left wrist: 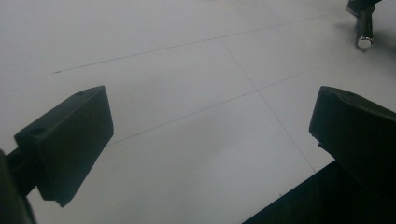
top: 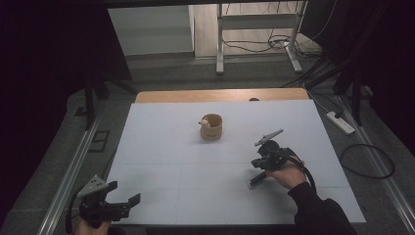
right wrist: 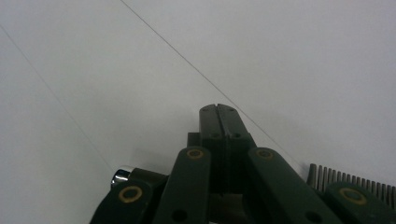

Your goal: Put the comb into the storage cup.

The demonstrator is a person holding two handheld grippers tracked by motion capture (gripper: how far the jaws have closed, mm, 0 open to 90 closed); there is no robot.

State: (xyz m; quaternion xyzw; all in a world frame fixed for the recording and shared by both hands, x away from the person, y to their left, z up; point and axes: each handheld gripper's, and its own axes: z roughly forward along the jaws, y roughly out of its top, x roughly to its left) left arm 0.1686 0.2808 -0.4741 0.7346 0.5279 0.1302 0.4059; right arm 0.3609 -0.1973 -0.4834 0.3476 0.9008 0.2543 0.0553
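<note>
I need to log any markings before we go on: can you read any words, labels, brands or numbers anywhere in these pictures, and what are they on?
None can be read. The tan cup bears a small pale figure, a picture and no lettering. The white table cover carries thin ruled lines and no writing. The power strip on the floor is too small to show any print.

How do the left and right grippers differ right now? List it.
The left gripper has its jaws spread wide with nothing between them; the right gripper has its jaws pressed together. In the high view the left gripper sits at the table's near left edge, the right gripper farther in, right of the small brown cup. Both are black and hand-held.
</note>
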